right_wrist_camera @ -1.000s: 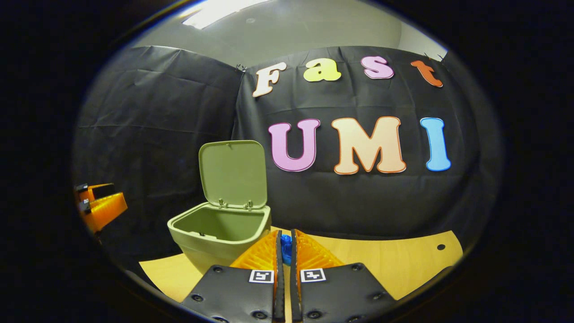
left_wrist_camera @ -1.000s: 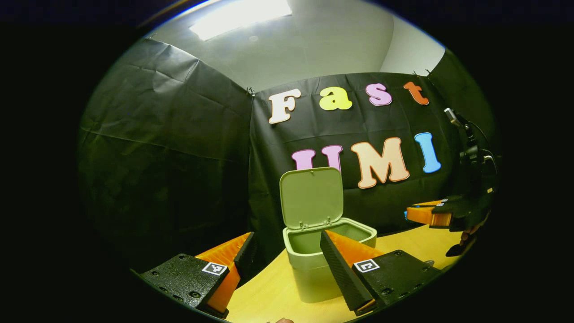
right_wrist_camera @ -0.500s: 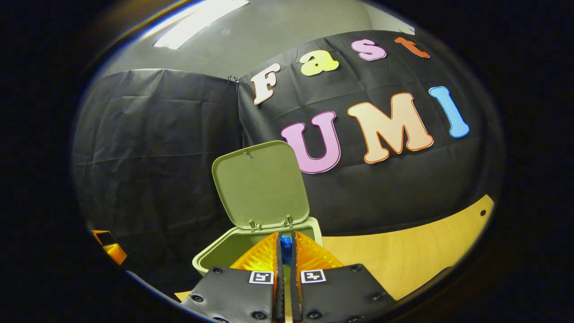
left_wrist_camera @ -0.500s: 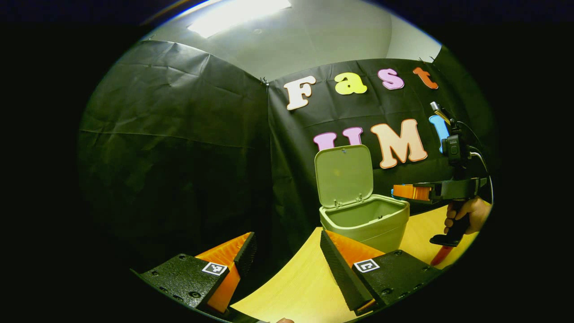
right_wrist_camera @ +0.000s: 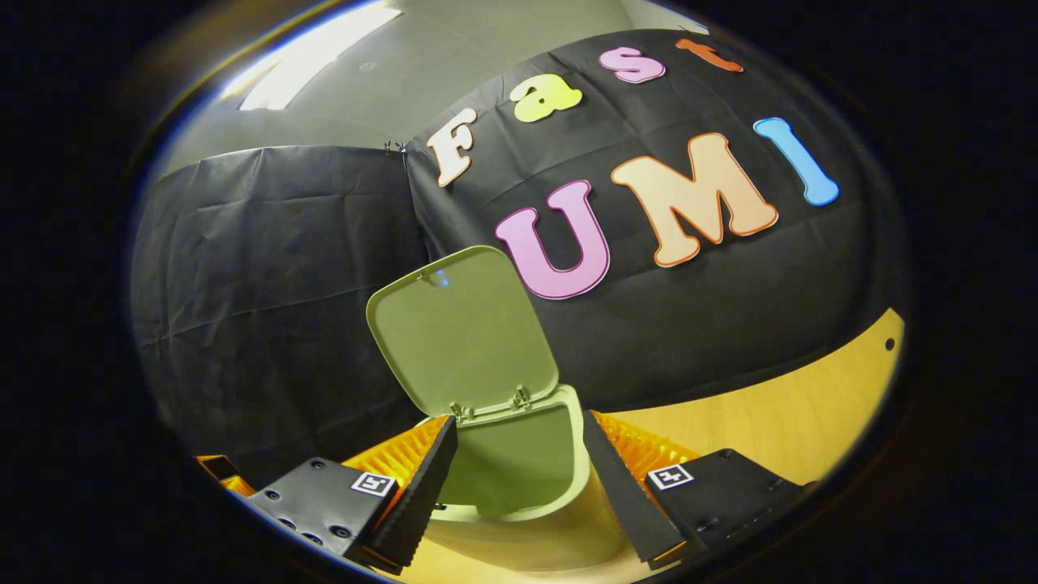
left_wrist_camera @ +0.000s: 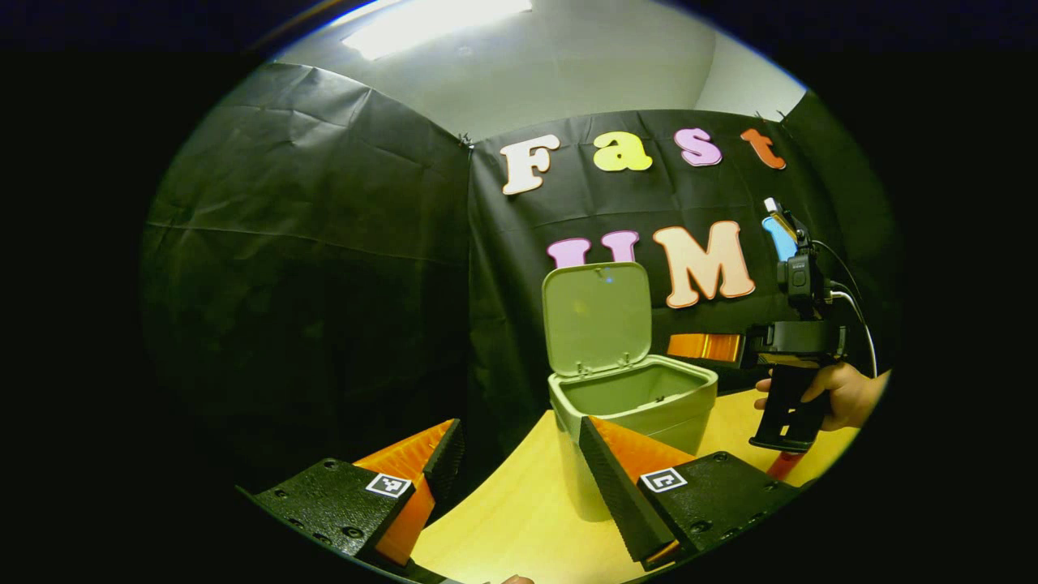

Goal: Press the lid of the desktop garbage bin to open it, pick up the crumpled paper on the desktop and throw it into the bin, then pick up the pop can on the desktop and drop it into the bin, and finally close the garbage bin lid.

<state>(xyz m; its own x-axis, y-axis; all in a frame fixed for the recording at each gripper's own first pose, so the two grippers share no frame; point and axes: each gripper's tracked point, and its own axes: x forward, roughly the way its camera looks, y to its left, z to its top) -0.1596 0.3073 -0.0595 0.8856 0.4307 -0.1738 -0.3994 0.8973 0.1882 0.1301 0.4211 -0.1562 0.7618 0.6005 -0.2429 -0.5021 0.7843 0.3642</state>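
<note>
The garbage bin (left_wrist_camera: 634, 405) looks like moulded plastic, matt and smooth, and its raised lid (right_wrist_camera: 462, 332) has the same dull sheen on its inner face (a faint spot of light sits near the top edge). The surface (left_wrist_camera: 519, 519) reads as pale wood laminate, smooth with a soft gloss. The booth wall (left_wrist_camera: 324, 268) is thin cloth, creased and faintly shiny. The left tool (left_wrist_camera: 515, 466) and right tool (right_wrist_camera: 519, 478) have grainy, matt plates and ribbed inner faces on their fingers (right_wrist_camera: 418, 495).
</note>
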